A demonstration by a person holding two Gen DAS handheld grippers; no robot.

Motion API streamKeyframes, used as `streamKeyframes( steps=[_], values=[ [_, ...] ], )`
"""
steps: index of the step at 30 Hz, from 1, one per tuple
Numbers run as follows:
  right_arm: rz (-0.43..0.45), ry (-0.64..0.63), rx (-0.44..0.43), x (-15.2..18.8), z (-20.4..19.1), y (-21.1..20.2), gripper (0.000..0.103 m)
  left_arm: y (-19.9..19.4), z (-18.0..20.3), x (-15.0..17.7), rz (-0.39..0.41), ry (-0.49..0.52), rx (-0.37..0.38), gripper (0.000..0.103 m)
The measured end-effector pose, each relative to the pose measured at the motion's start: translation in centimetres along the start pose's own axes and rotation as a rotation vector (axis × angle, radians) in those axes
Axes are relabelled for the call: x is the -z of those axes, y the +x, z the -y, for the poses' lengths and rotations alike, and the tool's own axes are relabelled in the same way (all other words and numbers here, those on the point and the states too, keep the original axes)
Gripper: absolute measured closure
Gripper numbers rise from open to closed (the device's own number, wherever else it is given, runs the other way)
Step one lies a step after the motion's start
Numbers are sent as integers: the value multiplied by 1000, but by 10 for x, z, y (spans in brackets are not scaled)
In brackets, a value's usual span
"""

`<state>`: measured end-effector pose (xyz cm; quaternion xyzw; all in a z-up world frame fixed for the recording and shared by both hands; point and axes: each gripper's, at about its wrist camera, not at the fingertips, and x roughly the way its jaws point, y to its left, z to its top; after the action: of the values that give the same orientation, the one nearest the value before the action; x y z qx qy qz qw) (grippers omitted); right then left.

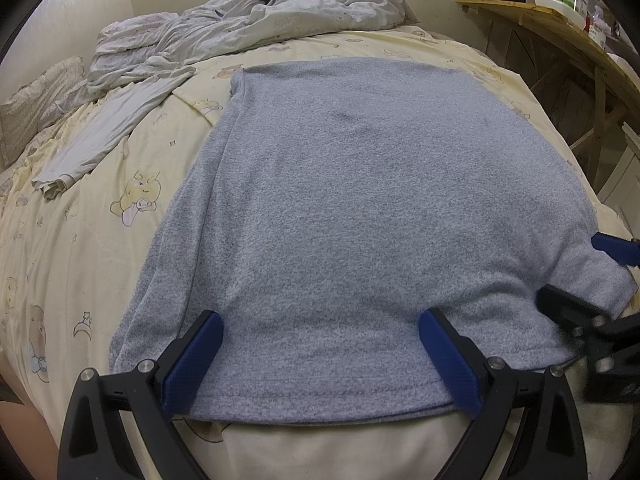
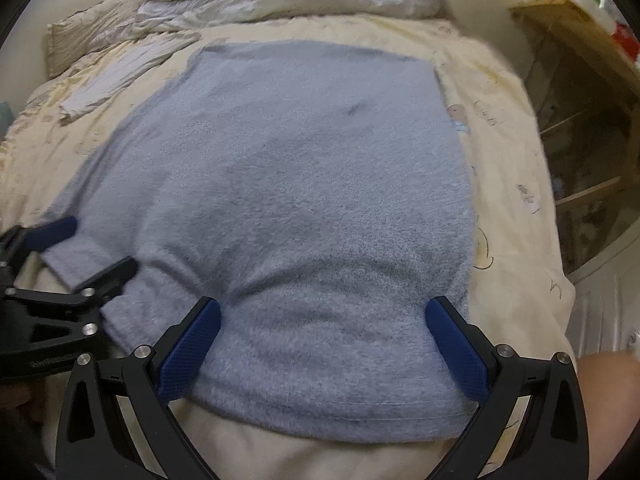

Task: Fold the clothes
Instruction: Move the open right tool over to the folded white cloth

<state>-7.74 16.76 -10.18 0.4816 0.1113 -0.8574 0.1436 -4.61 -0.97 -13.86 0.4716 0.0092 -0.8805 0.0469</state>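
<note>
Both hand-held grippers — left, right — gape wide over the grey garment's near hem.

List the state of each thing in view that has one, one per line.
Grey knit garment: spread flat on the bed, near hem between both tongs.
Left tongs: open, straddling the hem.
Right tongs: open, straddling the hem.
White crumpled quilt: bunched, unfolded.
Pale folded cloth strip: lying flat.
</note>
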Motion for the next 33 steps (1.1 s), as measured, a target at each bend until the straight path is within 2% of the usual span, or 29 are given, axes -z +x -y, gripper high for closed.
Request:
streamKeyframes(
  steps=[2, 4, 7, 9, 12, 14, 16, 21, 23, 26, 30, 32, 33],
  values=[
    [-23, -16, -34, -8, 4, -6, 0, -6, -2, -2, 8, 1, 0, 4],
    [36, -50, -57, -26, 1, -26, 0, -25, -7, -7, 61, -7, -33, 4],
    [121, -90, -134, -62, -12, -56, 0, -57, -30, -18, 144, -71, -39, 4],
    [161, -116, -255, -92, -29, -68, 0, -76, -46, -24, 189, -116, -48, 4],
    [198, -146, -393, -130, -59, -68, 0, -85, -82, -28, 181, -206, -86, 4],
    [204, -122, -493, -147, -76, -59, 0, -89, -109, -31, 173, -266, -95, 4],
    [182, -78, -640, -163, -96, -45, 0, -98, -138, -35, 181, -311, -119, 4],
    [36, 128, -1031, -203, -152, 15, 0, -122, -211, -38, 218, -422, -184, 4],
    [-29, 204, -1126, -209, -173, 34, 0, -132, -239, -32, 245, -469, -201, 4],
    [-122, 299, -1177, -227, -213, 78, 1, -140, -271, -19, 292, -535, -253, 4],
    [-267, 393, -1137, -242, -264, 142, 1, -145, -303, 0, 349, -719, -263, 4],
    [-333, 458, -1129, -245, -280, 170, 1, -141, -311, 3, 335, -778, -269, 4],
    [-358, 461, -1099, -247, -289, 180, 1, -137, -315, 4, 322, -804, -268, 4]
  ],
)
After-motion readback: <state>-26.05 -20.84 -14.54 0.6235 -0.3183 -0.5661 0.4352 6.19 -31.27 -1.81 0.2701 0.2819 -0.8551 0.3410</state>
